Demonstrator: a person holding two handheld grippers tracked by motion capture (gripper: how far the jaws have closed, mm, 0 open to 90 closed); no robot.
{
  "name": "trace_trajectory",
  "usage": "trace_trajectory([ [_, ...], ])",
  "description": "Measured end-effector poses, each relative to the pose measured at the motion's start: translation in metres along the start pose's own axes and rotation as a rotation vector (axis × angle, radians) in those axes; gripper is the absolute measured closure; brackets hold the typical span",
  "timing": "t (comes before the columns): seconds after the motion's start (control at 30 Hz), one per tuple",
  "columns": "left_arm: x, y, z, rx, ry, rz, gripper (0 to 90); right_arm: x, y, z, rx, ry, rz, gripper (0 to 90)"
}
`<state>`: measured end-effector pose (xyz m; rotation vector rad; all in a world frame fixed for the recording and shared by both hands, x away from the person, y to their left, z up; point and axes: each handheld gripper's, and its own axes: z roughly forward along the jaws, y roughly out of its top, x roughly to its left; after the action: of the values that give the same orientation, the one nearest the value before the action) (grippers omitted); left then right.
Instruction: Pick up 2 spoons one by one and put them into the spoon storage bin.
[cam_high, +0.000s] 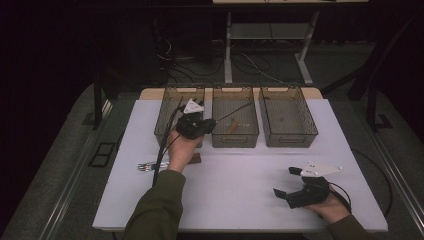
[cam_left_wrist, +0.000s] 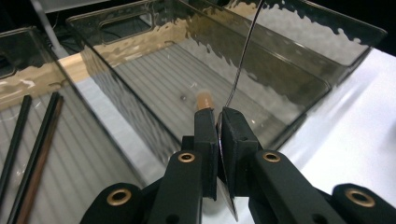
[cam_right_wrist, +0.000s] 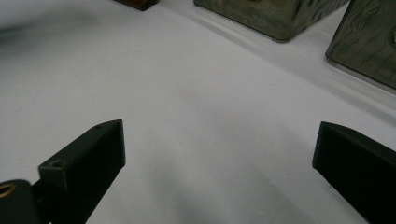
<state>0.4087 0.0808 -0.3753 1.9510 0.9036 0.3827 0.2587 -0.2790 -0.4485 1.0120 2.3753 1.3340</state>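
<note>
Left gripper (cam_left_wrist: 218, 122) pinches a thin metal utensil (cam_left_wrist: 243, 65), its jaws pressed on the flat handle, over the middle bin (cam_high: 235, 122) of 3. Chopsticks (cam_left_wrist: 32, 154) lie in the left bin (cam_high: 167, 112). Right gripper (cam_high: 287, 181) rests spread wide on the white table (cam_high: 240, 175).

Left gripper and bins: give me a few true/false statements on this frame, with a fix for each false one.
1. The left gripper is shut on a thin metal utensil. True.
2. The right gripper is shut. False: its jaws stand wide apart above the white table.
3. Three clear bins stand in a row. True.
4. The middle bin is empty. False: a wooden-handled item lies in it.
5. The fork lies in the right bin. False: it lies on the table.
</note>
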Motion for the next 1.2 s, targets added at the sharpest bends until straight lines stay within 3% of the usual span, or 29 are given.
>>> trace_trajectory([
  [0.13, -0.001, 0.005, 0.013, 0.016, 0.007, 0.018, 85.4, 0.000, 0.000, 0.000, 0.001, 0.002, -0.002, 2.2],
  [0.2, -0.002, 0.006, 0.020, 0.011, 0.014, -0.001, 85.4, 0.000, 0.000, 0.000, -0.001, 0.001, -0.003, 2.2],
  [0.37, 0.001, 0.003, 0.031, 0.054, 0.025, 0.002, 85.4, 0.000, 0.000, -0.001, -0.006, 0.004, -0.007, 2.2],
  [0.67, 0.000, -0.001, 0.041, 0.079, 0.002, -0.010, 84.8, 0.001, 0.000, -0.001, -0.006, 0.006, -0.007, 2.2],
  [0.7, -0.001, -0.002, 0.042, 0.076, 0.004, -0.011, 83.3, 0.001, 0.000, -0.001, -0.006, 0.006, -0.007, 2.2],
  [0.77, -0.002, -0.001, 0.041, 0.066, 0.013, 0.002, 71.2, 0.001, 0.000, -0.001, -0.005, 0.006, -0.008, 2.2],
  [0.97, -0.002, 0.000, 0.039, 0.053, 0.017, 0.006, 64.6, 0.001, 0.000, -0.001, -0.005, 0.006, -0.008, 2.2],
  [1.2, -0.003, 0.002, 0.033, 0.032, -0.011, 0.004, 60.2, 0.001, 0.000, -0.001, -0.005, 0.006, -0.008, 2.2],
])
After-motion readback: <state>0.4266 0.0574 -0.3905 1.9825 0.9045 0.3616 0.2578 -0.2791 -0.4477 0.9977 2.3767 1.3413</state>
